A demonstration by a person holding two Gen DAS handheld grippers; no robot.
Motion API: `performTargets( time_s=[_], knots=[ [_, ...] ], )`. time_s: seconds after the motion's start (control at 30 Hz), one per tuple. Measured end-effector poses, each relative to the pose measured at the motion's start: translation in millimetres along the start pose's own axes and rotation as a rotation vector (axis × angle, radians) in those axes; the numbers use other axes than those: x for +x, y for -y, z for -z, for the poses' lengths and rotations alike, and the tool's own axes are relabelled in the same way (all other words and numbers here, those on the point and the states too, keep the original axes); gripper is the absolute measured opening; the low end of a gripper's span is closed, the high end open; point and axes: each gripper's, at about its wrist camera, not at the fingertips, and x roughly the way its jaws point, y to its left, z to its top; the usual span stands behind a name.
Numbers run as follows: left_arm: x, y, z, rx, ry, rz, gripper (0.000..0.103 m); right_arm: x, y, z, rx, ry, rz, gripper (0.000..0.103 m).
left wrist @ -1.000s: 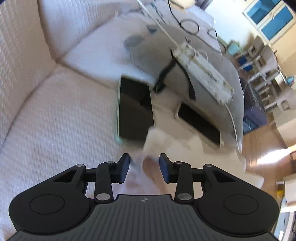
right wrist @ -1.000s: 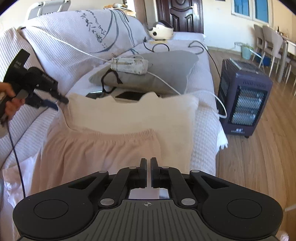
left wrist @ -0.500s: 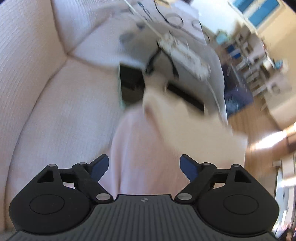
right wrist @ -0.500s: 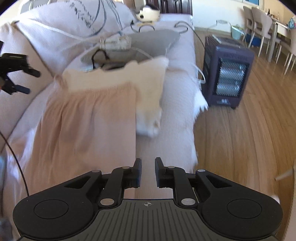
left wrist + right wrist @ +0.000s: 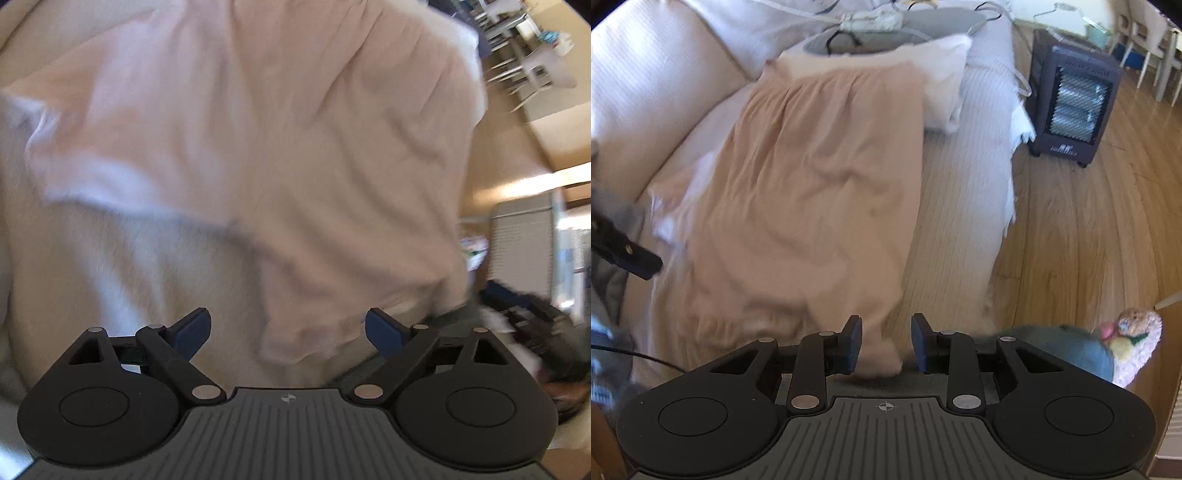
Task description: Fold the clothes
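Note:
A peach-pink garment (image 5: pixel 812 177) lies lengthwise on the white sofa seat (image 5: pixel 960 192), its far end over a white cushion (image 5: pixel 945 74). My right gripper (image 5: pixel 885 343) is open, with the garment's near corner between its fingers. In the left wrist view the same garment (image 5: pixel 295 147) fills the frame, blurred, with a wrinkled corner near my left gripper (image 5: pixel 288 332), which is wide open and empty. The left gripper's tip shows in the right wrist view (image 5: pixel 624 251) at the left edge.
A grey pillow with a white power strip (image 5: pixel 871 22) and cables sits at the sofa's far end. A dark heater (image 5: pixel 1075 99) stands on the wooden floor to the right. A plush toy (image 5: pixel 1134 339) lies at lower right.
Both grippers let go of the garment and pulled back toward its near end. The right gripper opened from shut. The garment now lies spread on the seat.

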Motion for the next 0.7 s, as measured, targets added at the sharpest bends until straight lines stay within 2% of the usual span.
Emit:
performTargets(
  time_s=[0.03,0.13,0.2,0.3,0.37,0.4,0.5,0.53,0.57,0.6,0.63,0.67,0.7],
  knots=[
    [3.9,0.5,9.2,0.005,0.014,-0.019,0.09,1.2,-0.3,3.7,-0.007,-0.013,-0.005,0.03],
    [8.5,-0.3,24.0,-0.01,0.066,0.025,0.09,6.1,-3.1,12.8,-0.055,-0.046,-0.014,0.034],
    [10.7,1.8,27.5,0.002,0.104,0.016,0.09,11.1,-3.1,15.0,-0.074,-0.056,-0.02,0.045],
    [16.0,5.6,29.1,0.023,0.139,0.005,0.088,20.2,-2.4,16.2,-0.104,-0.077,-0.028,0.046],
    [24.3,11.0,29.7,0.058,0.116,-0.006,0.08,26.0,-2.8,13.4,-0.136,-0.087,-0.021,0.046],
    [28.5,13.7,30.1,0.075,0.105,-0.011,0.064,31.2,-0.3,11.2,-0.129,-0.105,-0.025,0.046],
    [37.5,26.3,31.1,0.146,0.115,-0.057,0.051,44.6,6.3,5.6,-0.102,-0.146,-0.058,0.045],
    [35.1,28.3,32.4,0.159,0.129,-0.058,0.038,47.7,8.1,4.4,-0.088,-0.151,-0.08,0.045],
    [31.2,29.0,33.1,0.165,0.139,-0.052,0.027,50.6,9.9,3.2,-0.075,-0.157,-0.101,0.043],
    [25.5,28.4,33.5,0.165,0.151,-0.052,0.022,49.7,9.0,3.5,-0.081,-0.151,-0.098,0.034],
    [19.4,26.2,33.6,0.158,0.161,-0.052,0.012,48.6,8.0,3.7,-0.086,-0.145,-0.096,0.026],
    [13.2,22.4,32.8,0.144,0.168,-0.045,0.01,45.6,7.6,4.1,-0.091,-0.135,-0.095,0.01],
    [5.3,17.7,31.7,0.124,0.178,-0.027,0.008,40.9,8.3,4.7,-0.084,-0.124,-0.106,0.005]
  ],
)
